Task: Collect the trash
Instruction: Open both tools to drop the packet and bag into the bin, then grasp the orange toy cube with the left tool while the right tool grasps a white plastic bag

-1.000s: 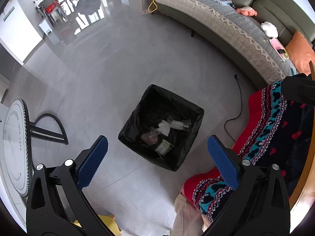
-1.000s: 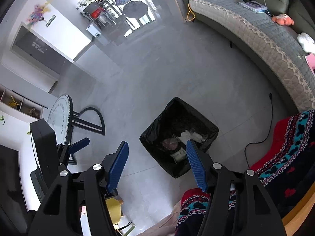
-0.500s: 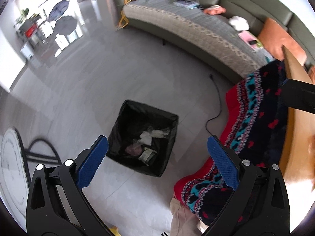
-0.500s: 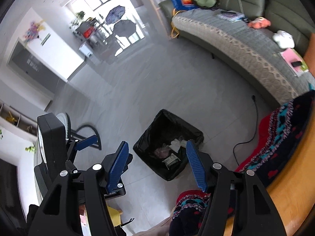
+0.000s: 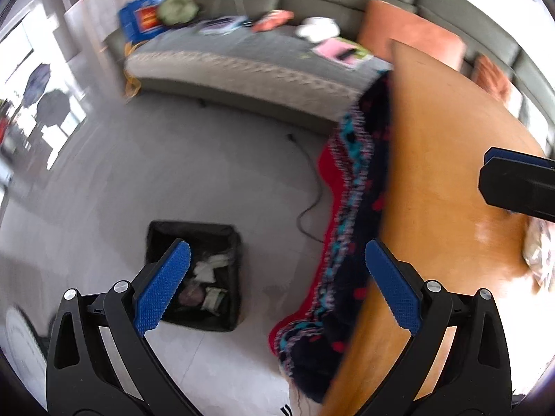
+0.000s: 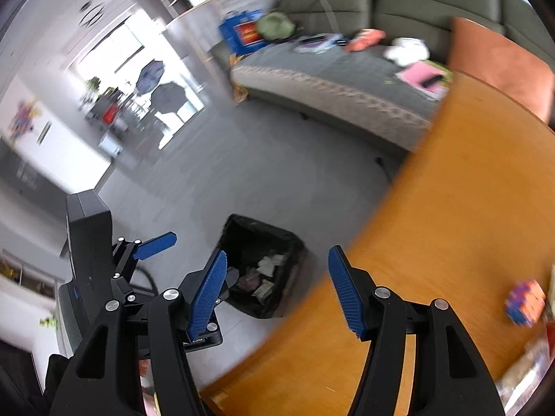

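Note:
A black-lined trash bin [image 5: 225, 239] stands on the grey floor with several crumpled papers and wrappers [image 5: 208, 270] inside; it also shows in the right wrist view [image 6: 274, 242]. My left gripper [image 5: 277, 284] is open and empty, high above the bin and the table edge. My right gripper [image 6: 277, 287] is open and empty, over the edge of the wooden table [image 6: 451, 208]. A blurred colourful wrapper [image 6: 523, 301] lies on the table at the right. A pale crumpled bag [image 5: 537, 249] sits at the table's right edge in the left wrist view.
A patterned red and dark blanket [image 5: 350, 208] hangs off the table's [image 5: 451, 159] edge. A grey sofa [image 5: 242, 55] with cushions and clutter runs along the back. A black cable [image 5: 312, 204] lies on the floor. The left gripper's body [image 6: 90, 242] shows at the left of the right wrist view.
Both grippers have swung right and tilted up, away from the bin and toward the wooden table. The bin has slid to the lower left of both views. Both stay open and empty.

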### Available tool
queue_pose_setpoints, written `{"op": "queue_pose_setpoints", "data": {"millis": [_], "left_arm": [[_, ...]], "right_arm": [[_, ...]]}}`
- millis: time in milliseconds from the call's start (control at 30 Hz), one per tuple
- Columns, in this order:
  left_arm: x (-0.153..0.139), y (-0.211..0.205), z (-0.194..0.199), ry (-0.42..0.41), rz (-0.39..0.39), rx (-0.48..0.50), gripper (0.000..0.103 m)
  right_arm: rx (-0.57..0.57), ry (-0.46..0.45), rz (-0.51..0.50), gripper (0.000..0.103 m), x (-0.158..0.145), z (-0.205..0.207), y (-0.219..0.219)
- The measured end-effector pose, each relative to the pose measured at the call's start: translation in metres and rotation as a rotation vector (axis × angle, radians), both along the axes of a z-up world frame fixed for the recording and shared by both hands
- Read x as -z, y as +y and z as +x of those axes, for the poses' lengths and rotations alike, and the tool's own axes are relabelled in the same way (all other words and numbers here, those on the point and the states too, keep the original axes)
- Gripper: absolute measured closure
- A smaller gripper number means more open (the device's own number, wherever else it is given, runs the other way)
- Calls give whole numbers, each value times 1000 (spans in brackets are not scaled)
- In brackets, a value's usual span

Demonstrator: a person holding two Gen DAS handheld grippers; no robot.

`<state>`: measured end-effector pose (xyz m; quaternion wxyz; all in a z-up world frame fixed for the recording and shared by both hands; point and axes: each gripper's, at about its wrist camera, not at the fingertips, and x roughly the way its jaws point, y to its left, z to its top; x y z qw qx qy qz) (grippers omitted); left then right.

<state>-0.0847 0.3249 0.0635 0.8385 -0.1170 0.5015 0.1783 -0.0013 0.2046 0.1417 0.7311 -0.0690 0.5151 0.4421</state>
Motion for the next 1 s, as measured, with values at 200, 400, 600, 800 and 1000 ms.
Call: {"op": "queue_pose_setpoints", "data": {"millis": [200,400,600,800,1000], "left_arm": [[-4,-73,46,-3,-1,154,5],[-3,-134,79,4,-5,277,5],[-2,-184,106,19,-14,376,5],[-3,-224,134,23,-10,440,5],[0,-248,162,36,-14,475,5]], "right_arm": [[158,4,-2,41,5,35,-87],[295,6,-6,41,11,61,-166],[416,-6,-15,41,11,80,-239],[541,-46,-97,39,16,99,-300],[566,-9,-210,36,49,115,-329]]}}
